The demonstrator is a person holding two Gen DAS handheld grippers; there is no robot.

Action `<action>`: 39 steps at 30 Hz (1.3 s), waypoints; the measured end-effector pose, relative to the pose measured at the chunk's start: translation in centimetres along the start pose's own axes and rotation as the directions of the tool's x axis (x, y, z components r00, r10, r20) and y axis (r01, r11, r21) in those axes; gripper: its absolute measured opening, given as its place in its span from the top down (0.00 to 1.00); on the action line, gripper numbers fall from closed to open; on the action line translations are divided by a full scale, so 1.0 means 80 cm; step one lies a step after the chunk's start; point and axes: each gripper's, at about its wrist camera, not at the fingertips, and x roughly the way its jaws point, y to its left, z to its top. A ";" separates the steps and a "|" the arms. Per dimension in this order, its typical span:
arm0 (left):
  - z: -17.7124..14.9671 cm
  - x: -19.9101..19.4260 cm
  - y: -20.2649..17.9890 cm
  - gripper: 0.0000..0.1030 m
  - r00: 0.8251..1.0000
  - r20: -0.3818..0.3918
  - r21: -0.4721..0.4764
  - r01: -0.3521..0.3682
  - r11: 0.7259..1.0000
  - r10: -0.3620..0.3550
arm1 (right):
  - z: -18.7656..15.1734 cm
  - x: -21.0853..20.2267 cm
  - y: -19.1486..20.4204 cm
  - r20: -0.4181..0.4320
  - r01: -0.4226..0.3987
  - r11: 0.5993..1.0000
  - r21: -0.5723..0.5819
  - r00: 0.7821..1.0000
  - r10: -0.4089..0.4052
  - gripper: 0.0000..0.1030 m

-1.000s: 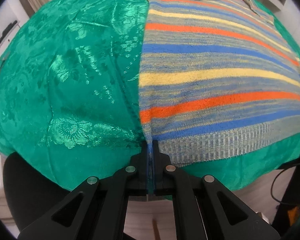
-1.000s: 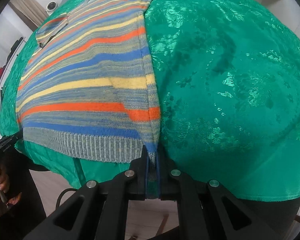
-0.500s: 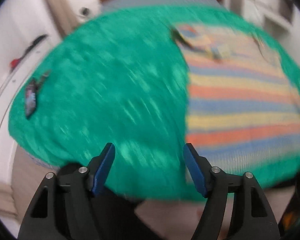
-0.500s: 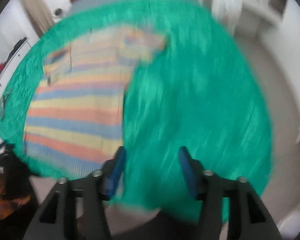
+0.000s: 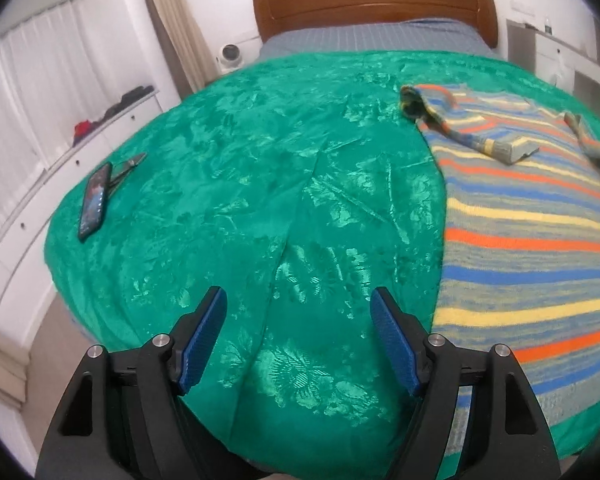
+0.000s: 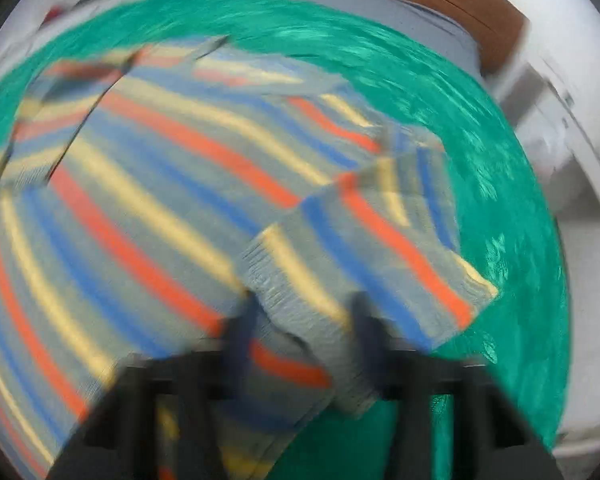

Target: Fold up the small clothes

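A striped knit sweater (image 5: 532, 216) in grey, blue, orange and yellow lies flat on the green bedspread (image 5: 260, 184), at the right of the left wrist view, with its sleeves folded in across the top. My left gripper (image 5: 300, 340) is open and empty, above bare bedspread left of the sweater's side edge. The right wrist view is blurred by motion: the sweater (image 6: 148, 184) fills its left and a folded sleeve (image 6: 364, 240) lies just ahead. My right gripper (image 6: 304, 336) is open, its fingers either side of the sleeve's ribbed cuff.
A phone (image 5: 95, 200) and a small dark object lie on the bedspread at the far left. A wooden headboard (image 5: 372, 4) stands at the far end. White drawers and shelves (image 5: 40, 152) run along the left wall. The bed's near edge is just under my left gripper.
Both grippers let go of the sweater's bottom hem corners and opened. The left pulled back and left over bare bedspread. The right moved up over the sweater to the folded sleeve.
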 end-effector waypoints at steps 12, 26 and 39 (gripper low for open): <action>-0.006 0.022 0.006 0.26 0.995 -0.090 -0.079 0.037 0.996 -0.044 | -0.112 -0.091 -0.270 -0.022 0.153 0.839 0.522 0.986 -0.167 0.94; -0.012 0.023 0.003 0.26 0.994 -0.110 -0.058 0.017 0.998 -0.023 | -0.197 -0.057 -0.304 -0.066 0.077 0.655 0.752 0.997 -0.042 0.95; 0.015 -0.012 -0.014 0.21 0.995 -0.073 0.031 0.064 0.998 -0.061 | -0.154 -0.090 -0.240 0.072 -0.075 0.827 0.557 0.997 0.042 0.64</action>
